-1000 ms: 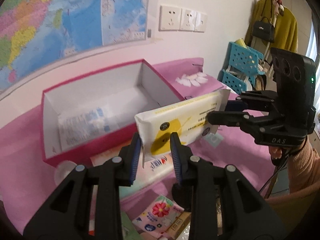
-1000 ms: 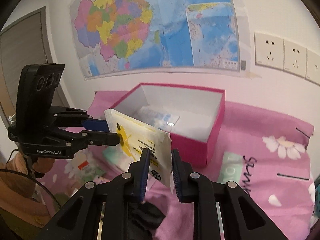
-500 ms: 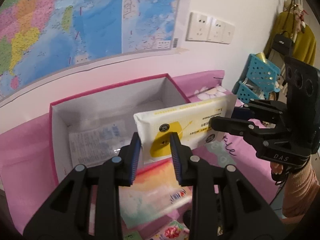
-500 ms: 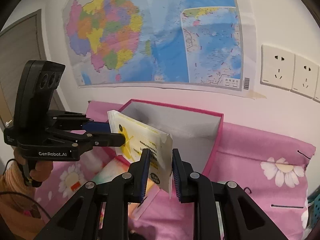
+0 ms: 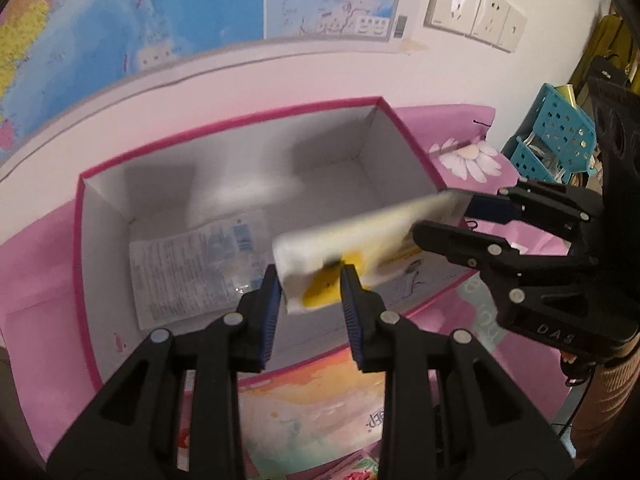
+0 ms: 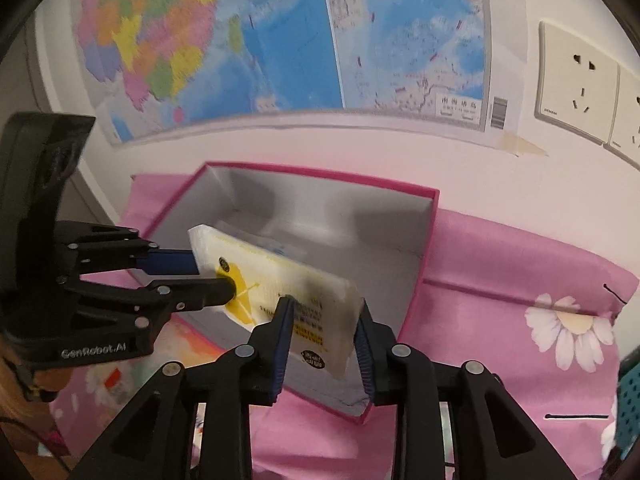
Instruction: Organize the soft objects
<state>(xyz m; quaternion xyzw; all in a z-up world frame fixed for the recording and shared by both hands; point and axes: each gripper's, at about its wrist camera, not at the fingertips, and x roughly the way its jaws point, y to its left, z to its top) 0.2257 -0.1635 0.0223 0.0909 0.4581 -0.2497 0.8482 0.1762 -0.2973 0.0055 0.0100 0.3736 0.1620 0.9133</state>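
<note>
A white and yellow soft wipes pack [image 5: 352, 248] hangs tilted over the open pink box [image 5: 80, 240], blurred by motion. My left gripper [image 5: 310, 288] is around its near end and my right gripper [image 6: 322, 320] is around its other end [image 6: 280, 280]. Both pairs of jaws stand wider than before; the pack still lies between the pads. A flat clear packet [image 5: 196, 264] lies on the box floor.
The box [image 6: 428, 240] stands on a pink flowered cloth [image 6: 520, 280] against a wall with a map [image 6: 280, 32] and sockets [image 6: 576, 84]. More soft packs [image 5: 312, 404] lie in front of the box. A blue basket [image 5: 552, 136] stands at the right.
Both grippers carried the pack forward over the box and tipped it towards flat. Both pairs of jaws have widened around it.
</note>
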